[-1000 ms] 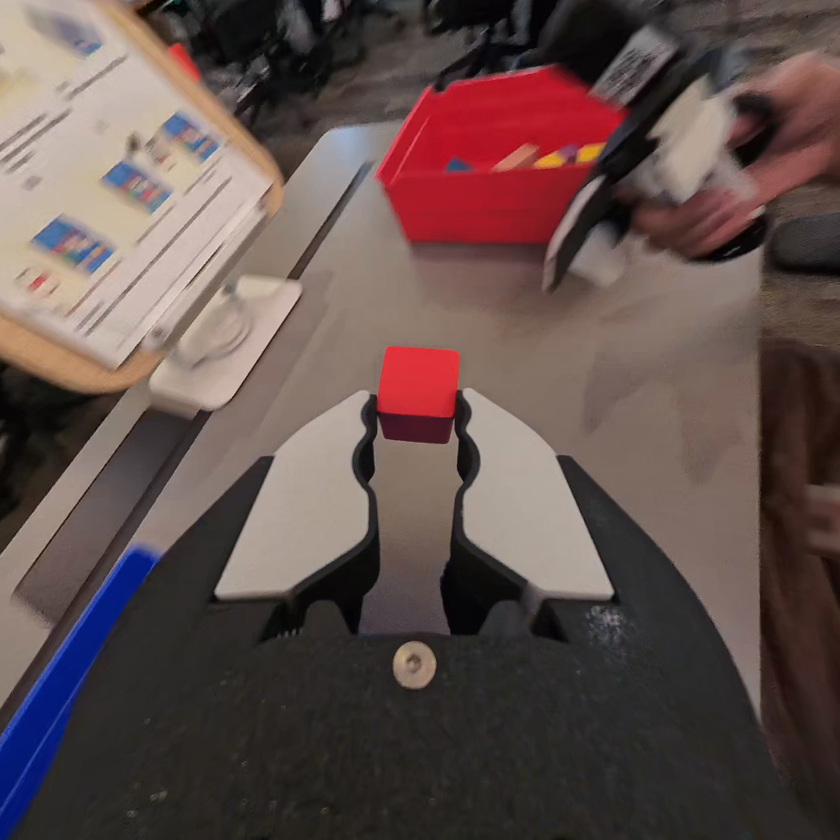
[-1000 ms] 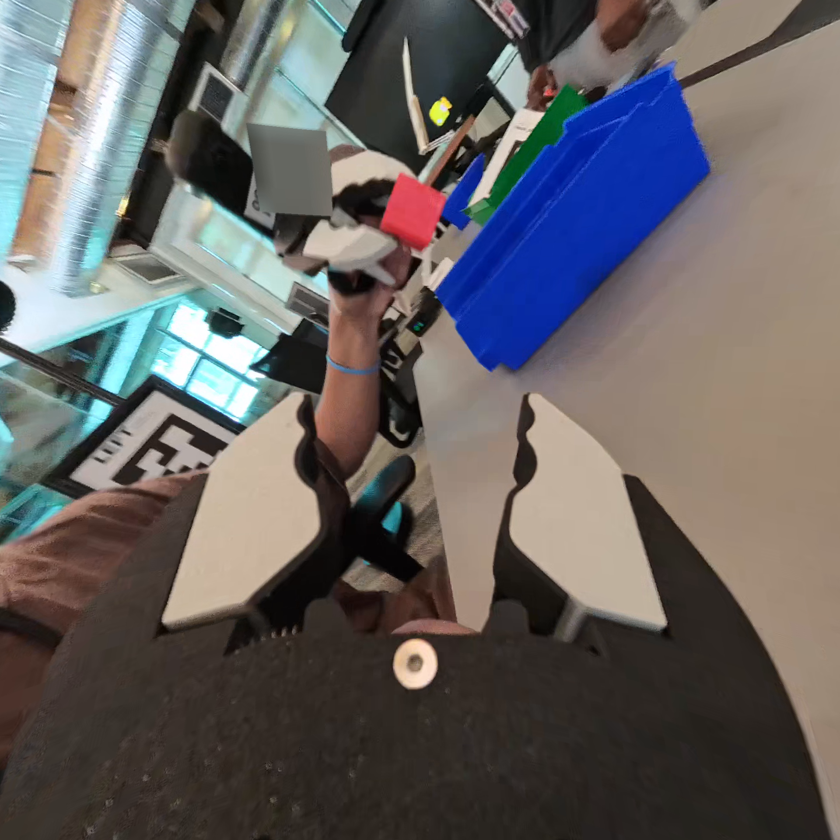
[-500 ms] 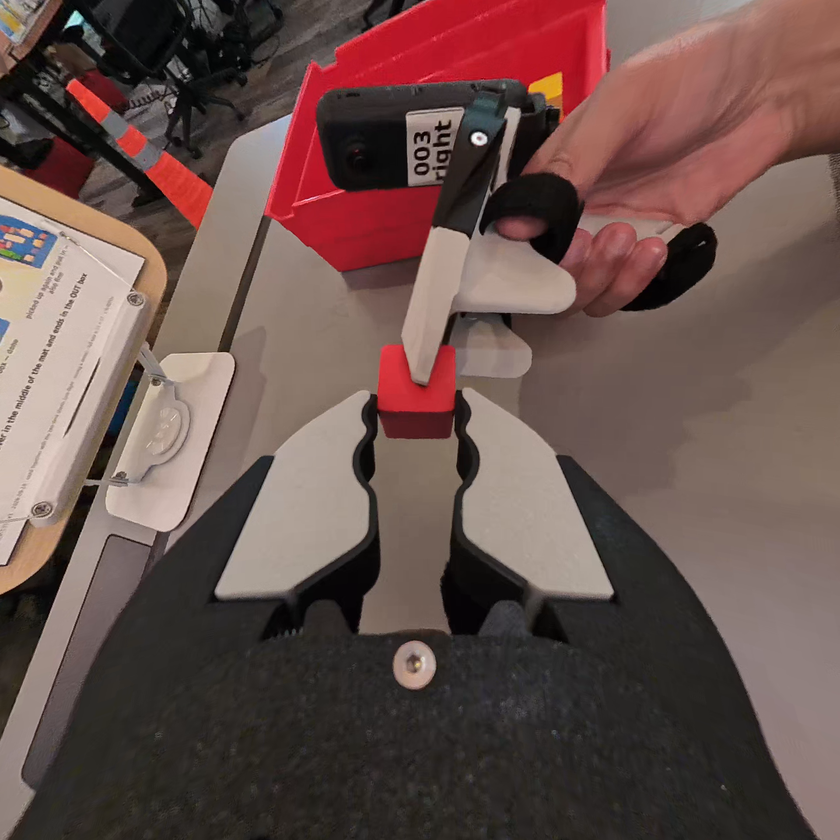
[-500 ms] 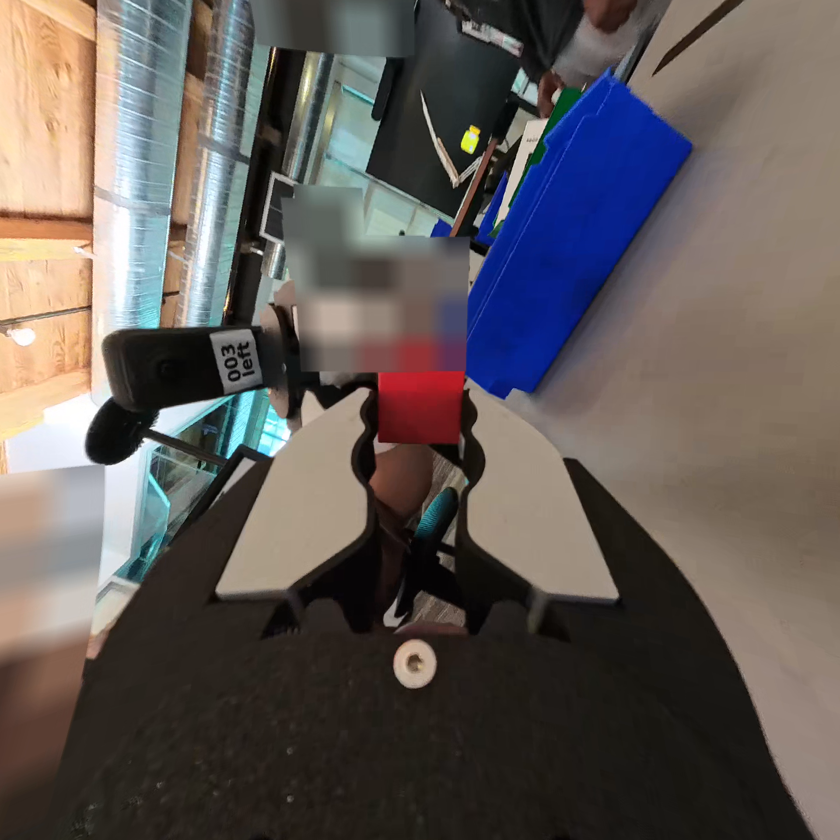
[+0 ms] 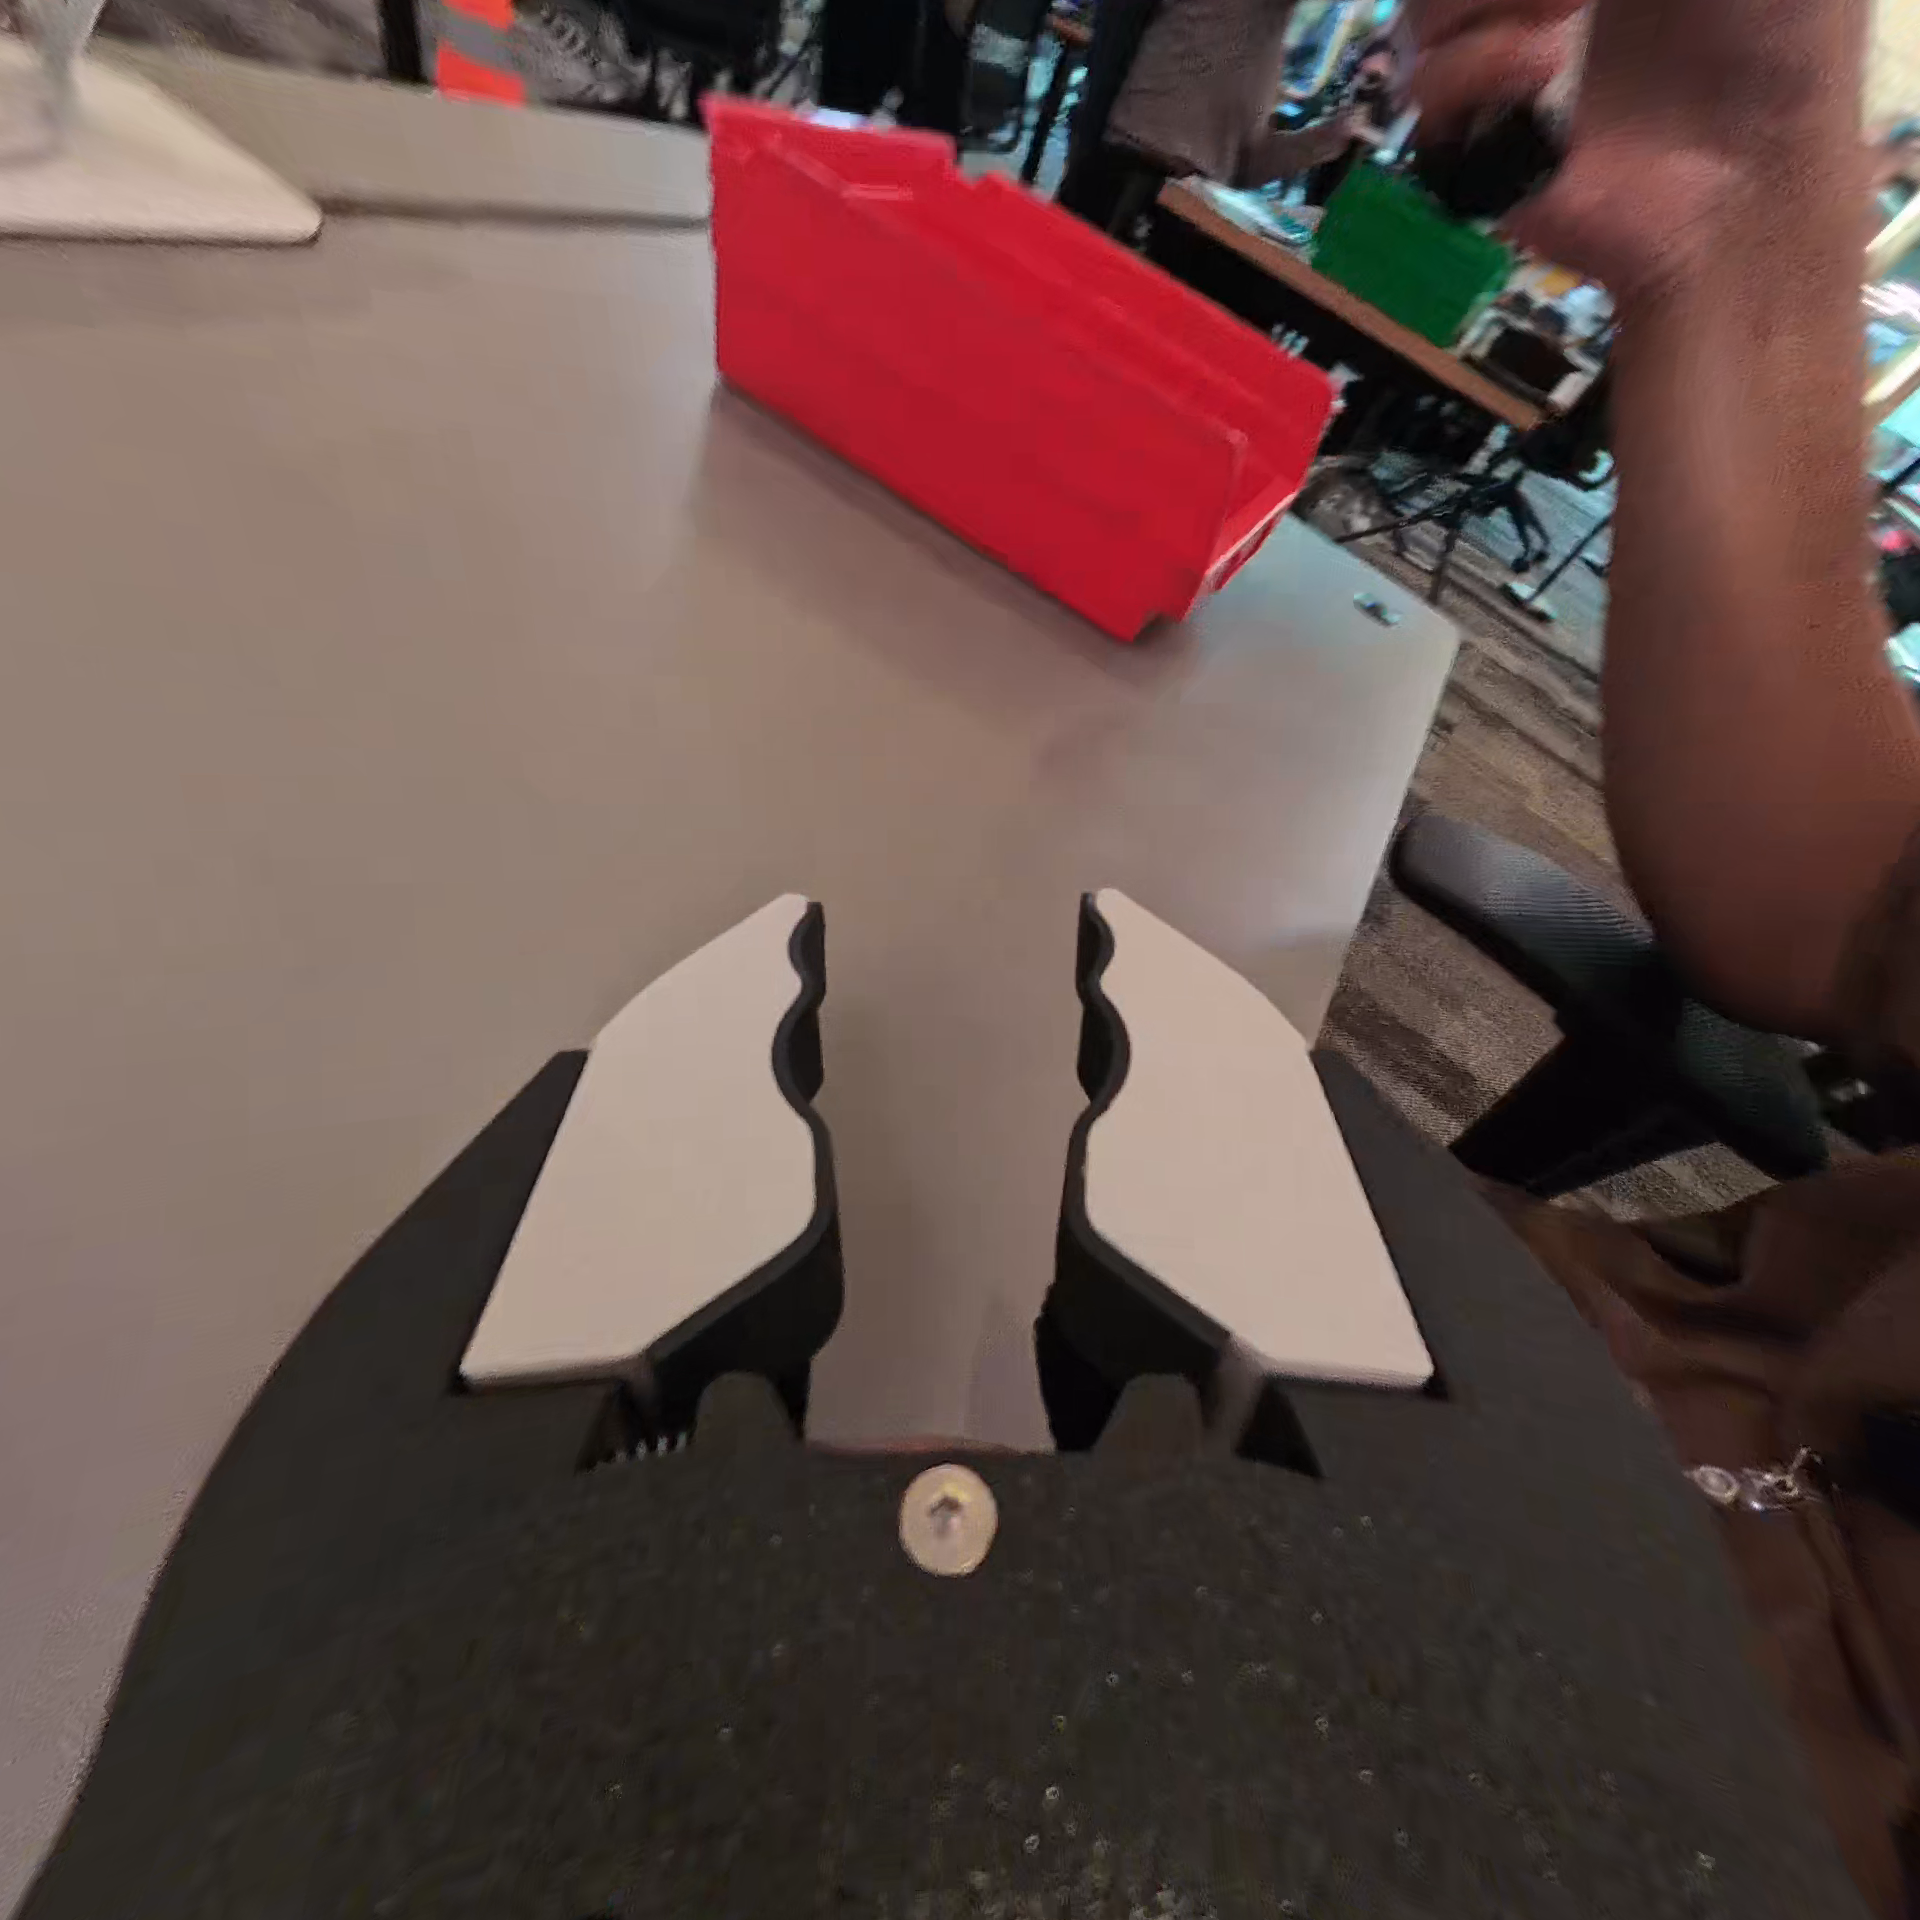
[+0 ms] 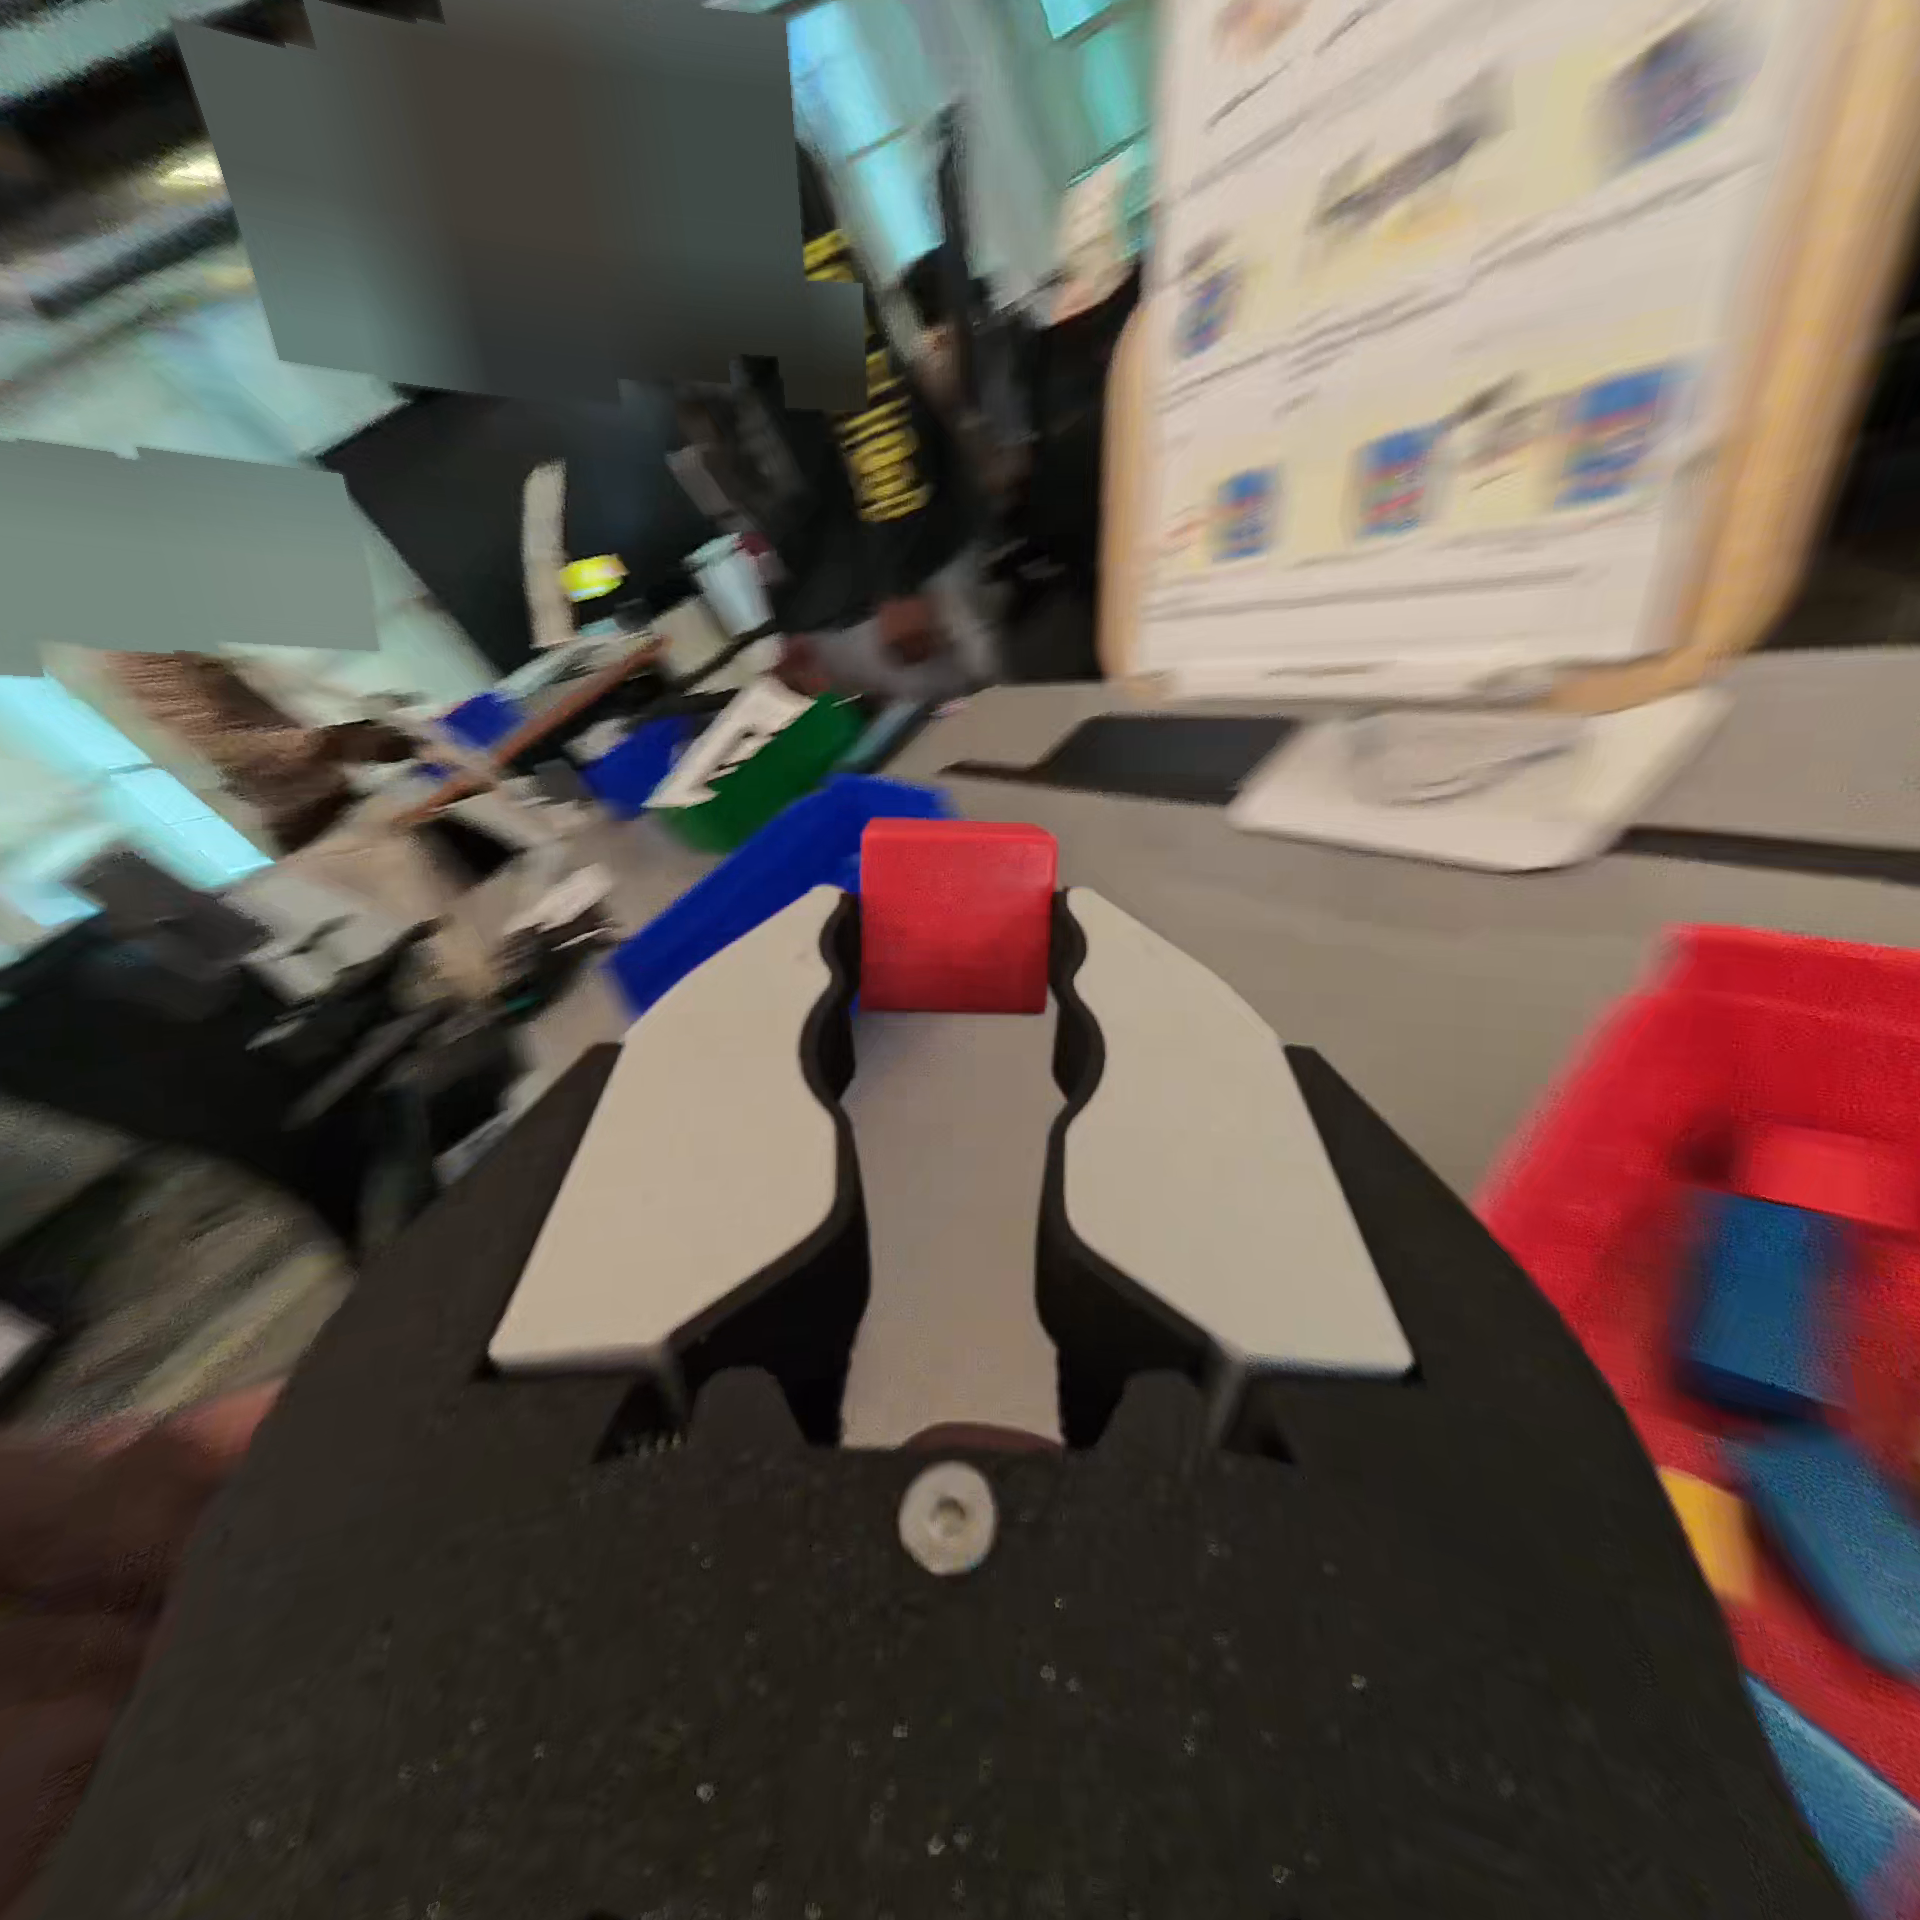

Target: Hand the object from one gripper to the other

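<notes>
The small red cube-shaped block [image 6: 954,916] sat pinched between the grey fingertips of the right gripper [image 6: 954,925], clamped on both side faces and held above the grey table [image 6: 1351,966]. The left gripper [image 5: 951,940] had its jaws parted with only bare tabletop [image 5: 416,623] showing through the gap. A red plastic bin [image 5: 997,364] stood farther along the table in the left wrist view; in the right wrist view (much blurred) the same bin [image 6: 1766,1060] lay at the right with coloured blocks inside. A blue plastic bin [image 6: 748,894] showed beyond the held block.
</notes>
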Tool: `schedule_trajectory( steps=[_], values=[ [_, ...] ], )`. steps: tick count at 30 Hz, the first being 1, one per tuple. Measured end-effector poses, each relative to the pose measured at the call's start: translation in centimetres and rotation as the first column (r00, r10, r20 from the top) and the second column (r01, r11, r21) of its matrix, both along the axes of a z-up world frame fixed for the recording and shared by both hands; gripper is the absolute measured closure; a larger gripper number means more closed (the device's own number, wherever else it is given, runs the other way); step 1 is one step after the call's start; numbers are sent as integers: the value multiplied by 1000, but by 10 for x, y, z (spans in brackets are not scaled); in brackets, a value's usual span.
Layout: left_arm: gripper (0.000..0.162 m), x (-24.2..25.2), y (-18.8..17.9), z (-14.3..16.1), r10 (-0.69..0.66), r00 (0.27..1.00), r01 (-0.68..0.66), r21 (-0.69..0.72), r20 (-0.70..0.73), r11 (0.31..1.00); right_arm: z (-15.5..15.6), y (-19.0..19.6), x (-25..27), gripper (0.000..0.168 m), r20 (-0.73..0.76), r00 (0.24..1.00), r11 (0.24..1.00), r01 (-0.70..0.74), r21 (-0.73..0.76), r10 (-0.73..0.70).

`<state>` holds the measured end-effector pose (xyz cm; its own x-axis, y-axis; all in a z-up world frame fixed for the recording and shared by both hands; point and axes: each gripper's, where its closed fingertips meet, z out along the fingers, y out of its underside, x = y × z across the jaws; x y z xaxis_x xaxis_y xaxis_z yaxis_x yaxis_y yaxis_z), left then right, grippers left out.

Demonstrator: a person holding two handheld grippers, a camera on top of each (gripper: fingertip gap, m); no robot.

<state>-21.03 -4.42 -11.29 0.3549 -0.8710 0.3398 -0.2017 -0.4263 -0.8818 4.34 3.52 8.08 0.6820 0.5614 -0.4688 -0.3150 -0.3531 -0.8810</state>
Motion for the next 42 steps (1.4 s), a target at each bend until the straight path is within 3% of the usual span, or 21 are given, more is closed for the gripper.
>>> schedule_trajectory(
  steps=[3, 5, 8, 10, 20, 27, 39, 42],
  values=[
    [115, -5, 5, -16, 29, 996, -29, 3, -87, 1000, -4, 1, 77, 134, 137, 952, 961, 275, 5, -273],
    [115, -3, 10, -19, 36, 995, -36, 6, -96, 999, -35, 3, 109, 134, 283, 899, 927, 369, -75, -335],
    [115, 1, 6, -22, -1, 997, -3, -48, -81, 999, -102, -1, 138, 133, 541, 806, 850, 443, -283, -240],
    [115, 0, 7, -20, 13, 997, -16, -41, -73, 999, -136, -5, 150, 133, 618, 769, 794, 475, -380, -165],
    [114, 1, 3, -26, -7, 994, 3, -33, -112, 999, -239, 8, 155, 133, 654, 756, 661, 480, -577, 22],
    [113, 2, 0, -30, -24, 987, 25, 8, -160, 1000, -265, 18, 162, 134, 704, 709, 635, 524, -567, 44],
    [111, 4, -4, -32, -38, 980, 47, 45, -193, 998, -265, 21, 159, 133, 738, 669, 639, 531, -556, 87],
    [111, 2, -3, -30, -31, 982, 41, 46, -185, 998, -244, 18, 162, 120, 767, 638, 661, 548, -512, 65]
  ],
)
